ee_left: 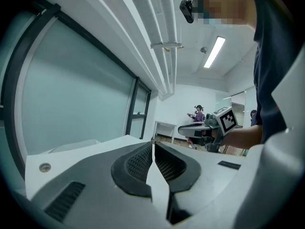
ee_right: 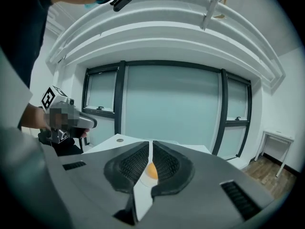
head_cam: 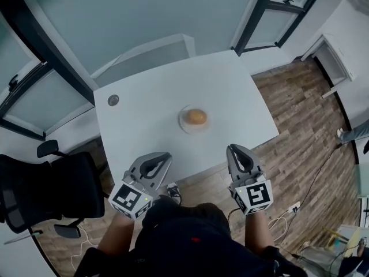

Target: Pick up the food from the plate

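I'm looking down on a white table [head_cam: 144, 137] set on wood-plank flooring, with a black office chair [head_cam: 52, 189] off its left edge. Both grippers are held over the near edge of the table, well short of the plate. The left gripper [head_cam: 166, 156] is closed: in the left gripper view its jaws meet at the tips [ee_left: 153, 141] and nothing sits between them. The right gripper [head_cam: 233, 150] is closed too, and its tips come together in the right gripper view [ee_right: 150, 142], where the food shows only through the opening behind them, out on the table and not gripped. A small white plate [head_cam: 183, 124] sits near the middle of the table, between the two grippers and beyond them. On it rests the round golden-brown food piece [head_cam: 196, 116], untouched. A small round grommet [head_cam: 113, 100] is set in the table's far left corner.
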Action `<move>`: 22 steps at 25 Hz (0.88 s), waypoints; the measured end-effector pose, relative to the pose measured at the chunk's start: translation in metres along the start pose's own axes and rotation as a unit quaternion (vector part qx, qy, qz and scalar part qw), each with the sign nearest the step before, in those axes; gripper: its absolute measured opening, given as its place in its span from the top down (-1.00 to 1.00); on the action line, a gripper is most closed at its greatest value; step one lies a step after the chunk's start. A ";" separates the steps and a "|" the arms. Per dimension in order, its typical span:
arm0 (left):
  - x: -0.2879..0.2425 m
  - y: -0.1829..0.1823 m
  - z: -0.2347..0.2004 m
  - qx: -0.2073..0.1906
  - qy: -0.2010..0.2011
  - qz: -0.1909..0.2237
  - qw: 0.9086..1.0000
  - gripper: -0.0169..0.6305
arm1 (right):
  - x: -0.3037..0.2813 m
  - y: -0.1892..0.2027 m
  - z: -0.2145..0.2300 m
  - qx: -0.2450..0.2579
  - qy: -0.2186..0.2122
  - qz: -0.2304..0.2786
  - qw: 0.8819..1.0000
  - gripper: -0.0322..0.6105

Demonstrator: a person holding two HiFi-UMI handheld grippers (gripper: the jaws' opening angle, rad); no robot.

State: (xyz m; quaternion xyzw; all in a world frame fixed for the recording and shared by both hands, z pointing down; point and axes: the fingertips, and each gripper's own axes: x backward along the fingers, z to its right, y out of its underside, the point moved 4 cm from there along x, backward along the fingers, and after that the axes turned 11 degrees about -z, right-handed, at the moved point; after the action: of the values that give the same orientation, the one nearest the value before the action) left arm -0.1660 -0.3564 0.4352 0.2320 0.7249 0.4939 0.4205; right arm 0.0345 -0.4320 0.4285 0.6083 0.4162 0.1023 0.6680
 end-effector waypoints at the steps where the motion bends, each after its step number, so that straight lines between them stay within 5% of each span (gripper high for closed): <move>1: -0.001 0.002 -0.010 0.003 -0.001 0.000 1.000 0.84 | -0.012 -0.003 -0.001 0.003 -0.003 -0.005 1.000 0.78; 7: -0.004 0.008 -0.050 0.030 -0.014 0.005 0.999 0.84 | -0.076 -0.007 0.005 0.008 -0.022 -0.040 0.999 0.77; 12: -0.013 0.008 -0.058 0.048 -0.044 -0.001 0.998 0.84 | -0.128 0.003 0.016 0.045 -0.076 -0.079 0.993 0.23; 16: -0.024 0.008 -0.055 0.069 -0.086 -0.009 0.994 0.84 | -0.169 0.024 0.026 0.115 -0.112 -0.128 0.979 -0.05; 22: -0.041 0.027 -0.051 0.109 -0.122 -0.029 0.986 0.84 | -0.233 0.072 0.039 0.169 -0.151 -0.186 0.956 -0.20</move>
State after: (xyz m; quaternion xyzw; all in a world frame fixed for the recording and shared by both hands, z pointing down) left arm -0.1893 -0.4028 0.4839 0.3135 0.7244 0.3675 0.4919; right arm -0.0602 -0.5929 0.5900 0.6327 0.4271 -0.1885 0.6179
